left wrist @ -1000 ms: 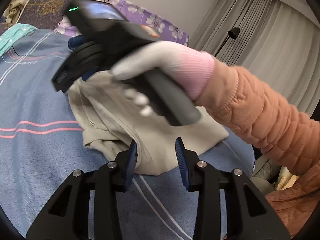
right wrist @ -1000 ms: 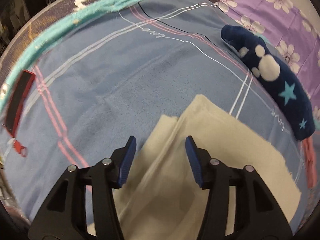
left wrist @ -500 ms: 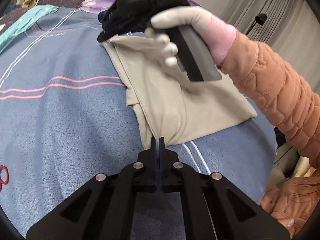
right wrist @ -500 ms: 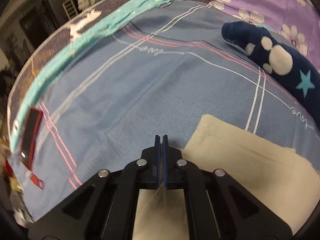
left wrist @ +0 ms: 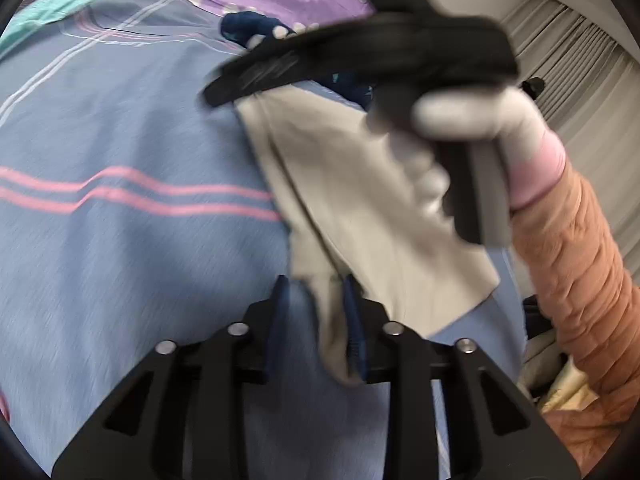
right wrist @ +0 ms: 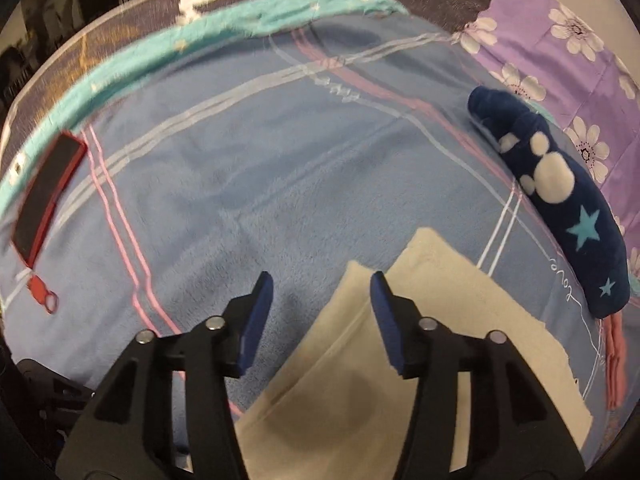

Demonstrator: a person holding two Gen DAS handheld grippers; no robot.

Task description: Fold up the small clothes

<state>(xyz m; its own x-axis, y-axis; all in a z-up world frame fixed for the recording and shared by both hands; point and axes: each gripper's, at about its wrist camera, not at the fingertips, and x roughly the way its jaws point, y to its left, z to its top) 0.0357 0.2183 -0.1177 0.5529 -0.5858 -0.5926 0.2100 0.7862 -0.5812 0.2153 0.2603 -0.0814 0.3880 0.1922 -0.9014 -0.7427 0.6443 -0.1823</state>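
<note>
Left wrist view: left gripper [left wrist: 316, 320] has its jaws opening, a narrow gap, with a lifted corner of the folded beige fabric garment [left wrist: 360, 200] between the blue pads. Cloth lies against the right-hand pad; blur hides whether it is pinched. Only this view shows the right gripper [left wrist: 224, 92] from outside: black body held in a white-gloved hand [left wrist: 460, 132] with pink cuff and an orange quilted sleeve [left wrist: 572, 272], its tips at the garment's far end. Pale pleated curtains [left wrist: 592, 92] show top right.

Right wrist view: right gripper [right wrist: 320, 300] has its jaws opening, roughly half spread, nothing gripped. The garment's [right wrist: 440, 344] folded edge sits between the pads and below them, closer to the right pad. Only here: a red-cased phone [right wrist: 48, 192] with a red strap far left of the jaws, and the whole dark blue plush toy with white spots and cyan stars [right wrist: 560, 200] right of them.

Garment lies flat on the blue fleece blanket with pink and white stripes [left wrist: 120, 240]. Its long axis runs from the left jaws to the right gripper (diagonal in both views).

Hidden: the hand covers the garment's middle in the left view; its near edge is cut off behind the right fingers. Both frames are motion-blurred.
</note>
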